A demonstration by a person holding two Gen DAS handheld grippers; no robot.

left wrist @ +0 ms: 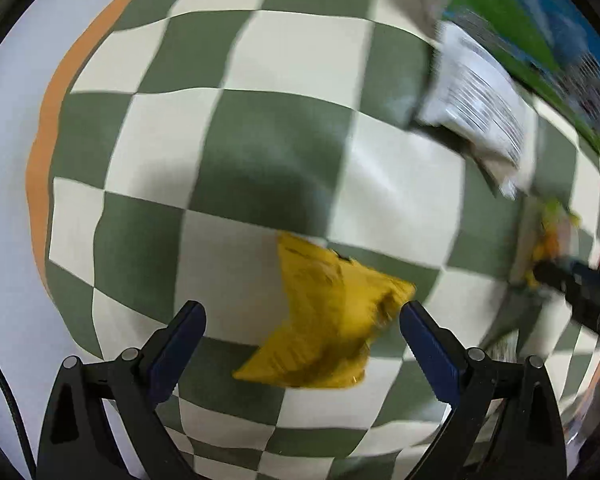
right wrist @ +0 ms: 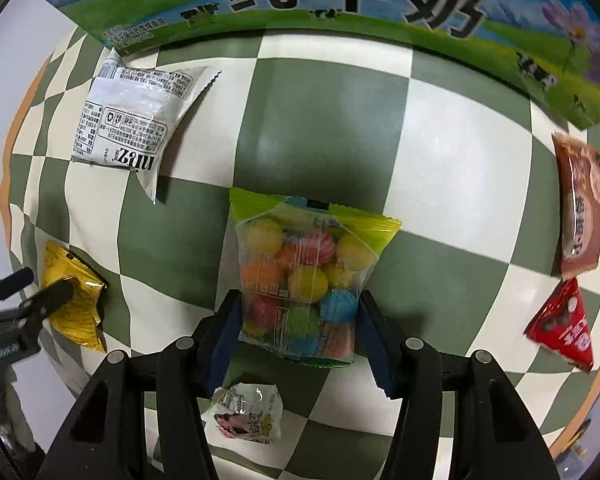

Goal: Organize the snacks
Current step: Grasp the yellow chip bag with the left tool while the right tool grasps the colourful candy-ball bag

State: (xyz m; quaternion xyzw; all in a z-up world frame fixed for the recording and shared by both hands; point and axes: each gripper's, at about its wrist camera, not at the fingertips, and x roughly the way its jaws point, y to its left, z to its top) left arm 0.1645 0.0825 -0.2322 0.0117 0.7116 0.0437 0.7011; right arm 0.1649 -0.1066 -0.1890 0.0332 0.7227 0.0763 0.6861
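Observation:
In the right wrist view a clear candy bag (right wrist: 300, 264) with a lime-green top, full of coloured balls, sits between my right gripper's (right wrist: 300, 304) blue pads. Both pads press on its lower sides, so the gripper is shut on it. Whether the bag is off the cloth I cannot tell. In the left wrist view a crumpled yellow packet (left wrist: 324, 320) lies on the checked cloth (left wrist: 260, 140) between the fingers of my left gripper (left wrist: 302, 312), which stands open. Its right corner is close to the right pad (left wrist: 424, 336). The same yellow packet (right wrist: 72, 292) shows at the left of the right wrist view, under the left gripper (right wrist: 36, 288).
A white printed packet (right wrist: 128, 120) lies at the back left. A green and blue milk box (right wrist: 340, 0) runs along the far edge. A brown-red packet (right wrist: 580, 208) and a red triangular packet (right wrist: 564, 324) lie at the right. A small white packet (right wrist: 248, 416) lies near me.

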